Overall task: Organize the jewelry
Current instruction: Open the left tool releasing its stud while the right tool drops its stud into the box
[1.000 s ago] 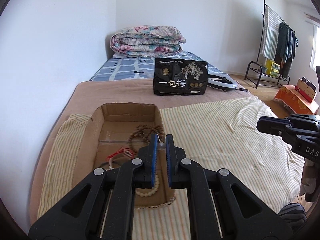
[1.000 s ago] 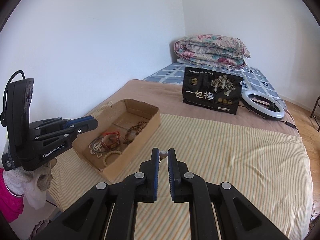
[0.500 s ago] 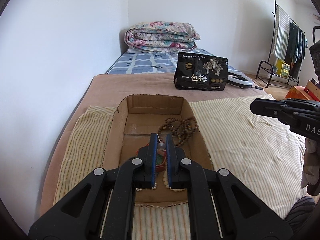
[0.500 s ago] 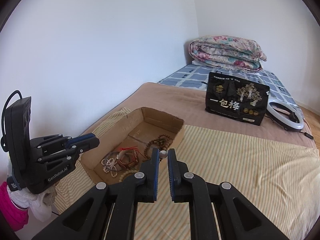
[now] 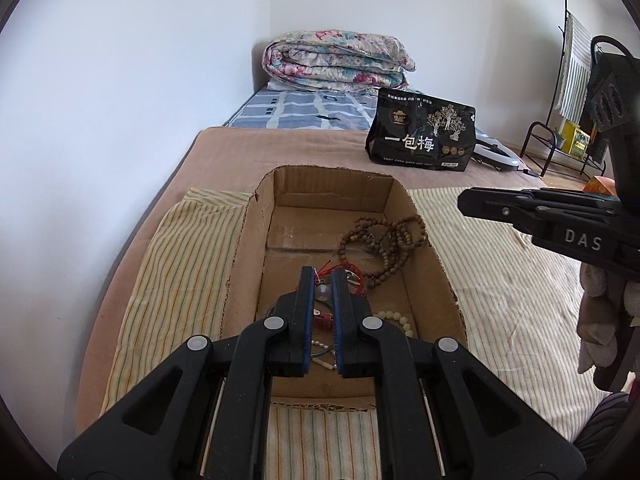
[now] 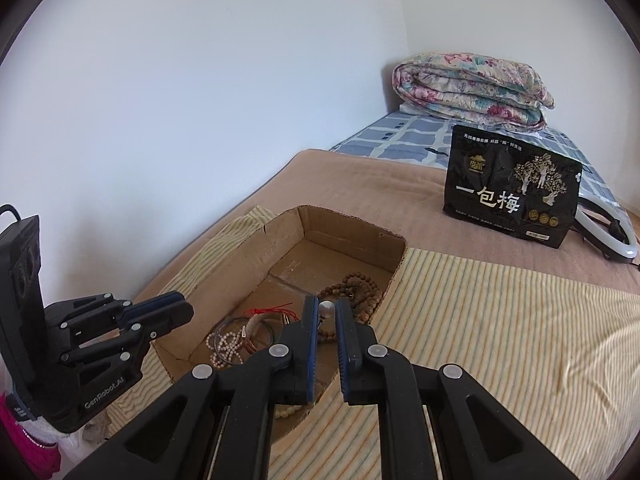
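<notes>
White walls frame a bed (image 5: 304, 152) bearing a cardboard box (image 5: 248, 240) of bracelets (image 5: 384, 240). Left claw (image 5: 322, 280) hangs over the box, right claw (image 6: 326, 312) at its 3 o'clock rim, each clenched on a small clear bead (image 5: 323, 291).

Open-top cardboard box (image 5: 256, 240) straight ahead at 12 o'clock, so I can only get in from above; its walls block any side entry. Wood bead strand (image 5: 384, 240) fills the box floor at 1 o'clock, red cord tangle (image 6: 272, 312) sits mid-floor, far end bare. Striped sheet (image 6: 500, 320) at 3 o'clock is open. Black bag (image 6: 512, 192) stands well beyond.
</notes>
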A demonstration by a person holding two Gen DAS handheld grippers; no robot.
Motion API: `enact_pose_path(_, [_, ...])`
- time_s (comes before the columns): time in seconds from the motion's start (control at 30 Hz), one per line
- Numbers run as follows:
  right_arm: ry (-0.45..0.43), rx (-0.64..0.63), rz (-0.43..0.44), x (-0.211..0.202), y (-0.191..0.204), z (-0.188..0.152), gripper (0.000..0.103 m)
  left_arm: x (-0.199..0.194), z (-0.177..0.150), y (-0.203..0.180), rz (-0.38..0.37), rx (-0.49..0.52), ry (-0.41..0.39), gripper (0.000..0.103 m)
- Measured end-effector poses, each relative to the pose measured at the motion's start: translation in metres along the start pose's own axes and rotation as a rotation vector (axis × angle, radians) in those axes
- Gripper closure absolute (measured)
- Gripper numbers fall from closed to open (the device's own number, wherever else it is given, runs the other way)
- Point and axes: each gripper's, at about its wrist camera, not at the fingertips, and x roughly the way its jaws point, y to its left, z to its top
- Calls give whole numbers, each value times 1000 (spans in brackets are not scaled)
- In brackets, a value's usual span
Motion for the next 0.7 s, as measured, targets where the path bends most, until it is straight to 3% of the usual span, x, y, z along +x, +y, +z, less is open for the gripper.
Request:
enact_pose_path(0.43, [31,5,22,28,9,2,95,8,-4,1,-5,-1,13,97])
enact_pose_path(0.5, [29,-2,17,29,11,2,80,8,-4,1,-4,6,10,97])
enact_pose_path(0.63, [20,-9,17,27,13,3,74,10,-5,-3,17,33,13,96])
enact_pose_path(0.67, [18,-11,15,26,13,3,68,10,-5,-4,21,38,13,93])
enact_pose_path(0.7, [15,-13,7,26,13,3,57,9,-5,-4,24,39,13,78])
